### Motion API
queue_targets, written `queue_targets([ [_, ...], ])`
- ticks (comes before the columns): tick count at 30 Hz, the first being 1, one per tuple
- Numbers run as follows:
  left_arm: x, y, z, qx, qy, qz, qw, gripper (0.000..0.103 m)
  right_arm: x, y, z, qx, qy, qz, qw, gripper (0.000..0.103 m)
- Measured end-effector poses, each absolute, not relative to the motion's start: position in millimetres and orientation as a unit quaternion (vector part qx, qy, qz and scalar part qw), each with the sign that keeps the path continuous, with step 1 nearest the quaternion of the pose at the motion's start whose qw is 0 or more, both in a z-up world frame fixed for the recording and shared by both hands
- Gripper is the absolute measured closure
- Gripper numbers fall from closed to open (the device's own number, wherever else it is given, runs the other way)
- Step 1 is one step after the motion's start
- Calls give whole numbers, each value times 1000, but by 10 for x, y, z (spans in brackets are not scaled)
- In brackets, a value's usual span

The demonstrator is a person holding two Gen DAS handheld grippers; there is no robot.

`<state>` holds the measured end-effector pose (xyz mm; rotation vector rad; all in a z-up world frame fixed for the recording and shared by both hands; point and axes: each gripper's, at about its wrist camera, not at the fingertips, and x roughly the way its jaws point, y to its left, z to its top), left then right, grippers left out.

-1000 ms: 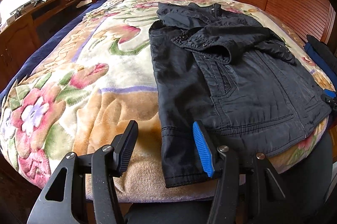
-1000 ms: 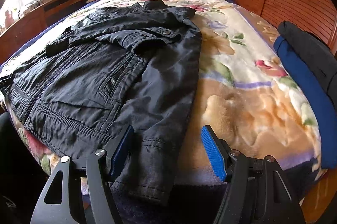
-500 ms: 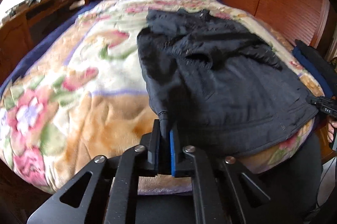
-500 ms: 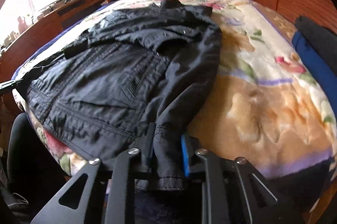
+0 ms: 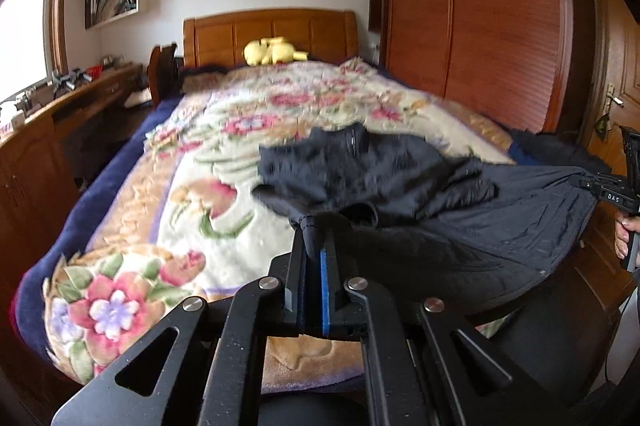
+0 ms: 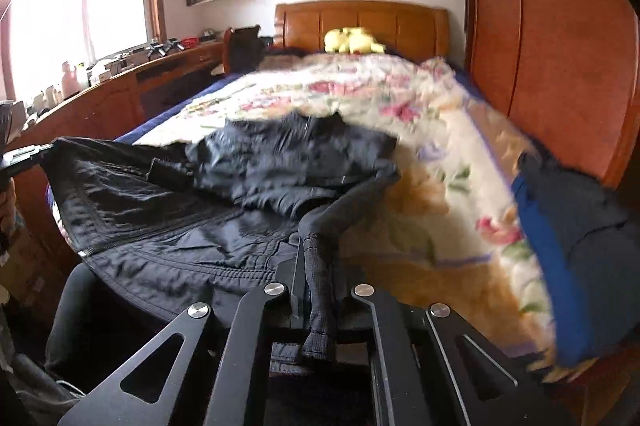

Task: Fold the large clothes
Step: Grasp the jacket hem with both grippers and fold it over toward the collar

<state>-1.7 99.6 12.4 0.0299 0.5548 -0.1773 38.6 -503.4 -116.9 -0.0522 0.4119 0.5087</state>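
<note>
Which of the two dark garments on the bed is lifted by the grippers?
The black quilted jacket, stretched between both grippers at its bottom corners. The dark garment with the blue band lies untouched at the bed's right edge.

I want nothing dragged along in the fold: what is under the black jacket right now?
Around the black jacket only the floral blanket on the bed shows. The lifted hem hangs over the bed's end. Whatever lies beneath its bunched middle is covered.

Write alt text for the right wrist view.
The right gripper is shut on the hem of a black jacket, lifting it off a floral blanket on a bed; the left gripper holds the opposite corner.
</note>
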Motion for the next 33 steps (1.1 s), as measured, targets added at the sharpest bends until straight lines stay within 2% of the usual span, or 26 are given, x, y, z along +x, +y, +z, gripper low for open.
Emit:
queue_targets([
  [11,-578,957,817,33,212,-106,971,97,-304,-5359,-805,-31,150,254,955,99],
  [18,-674,934,881,40,197,-107,974,97,-203,-5410,-859,-32,147,248,957,99],
  [23,-156,1019,716,24,228,-88,969,97,362,-5206,-901,-45,171,243,954,99],
  [33,1435,983,601,32,255,-36,966,97,1859,-4572,-711,-72,187,191,961,99],
])
